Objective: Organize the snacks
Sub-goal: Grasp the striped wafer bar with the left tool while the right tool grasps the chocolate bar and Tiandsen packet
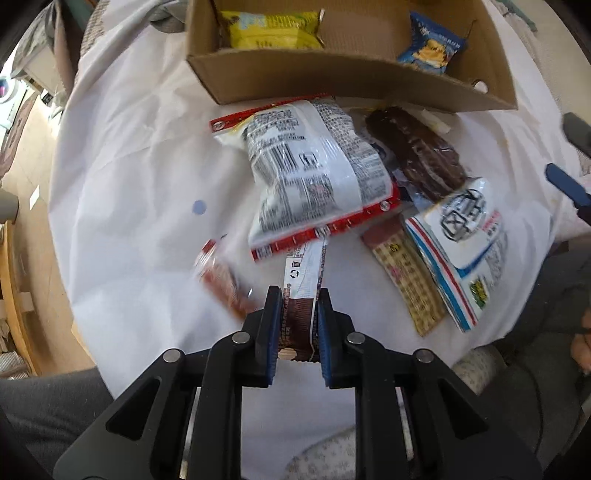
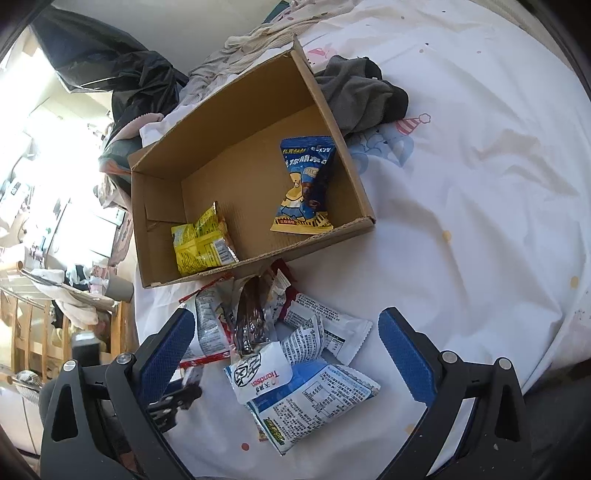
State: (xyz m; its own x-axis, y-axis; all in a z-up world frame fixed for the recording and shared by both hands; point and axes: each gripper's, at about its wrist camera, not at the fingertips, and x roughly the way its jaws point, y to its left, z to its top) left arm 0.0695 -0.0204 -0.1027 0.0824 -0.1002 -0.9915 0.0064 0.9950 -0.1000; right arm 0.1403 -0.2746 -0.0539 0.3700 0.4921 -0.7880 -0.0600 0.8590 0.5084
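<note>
My left gripper [image 1: 299,295] points down at the sheet and is shut on a slim brown-and-white snack packet [image 1: 297,325]; its far end lies under a big white-and-red packet [image 1: 314,173]. Beside that are a dark chocolate packet [image 1: 413,151], a waffle-print packet [image 1: 402,280] and a white-and-blue packet [image 1: 461,251]. A small reddish packet [image 1: 221,280] lies blurred at the left. The cardboard box [image 1: 332,74] holds a yellow packet [image 1: 273,29] and a blue packet [image 1: 432,44]. My right gripper [image 2: 288,332] stands open above the pile, just before the box [image 2: 258,258].
Everything lies on a white printed sheet [image 2: 461,221]. A grey cloth [image 2: 362,92] sits behind the box, and a black bag [image 2: 122,74] at the back left. Wooden furniture [image 2: 37,332] stands off the left edge. A person's dark trouser leg [image 1: 48,406] is near.
</note>
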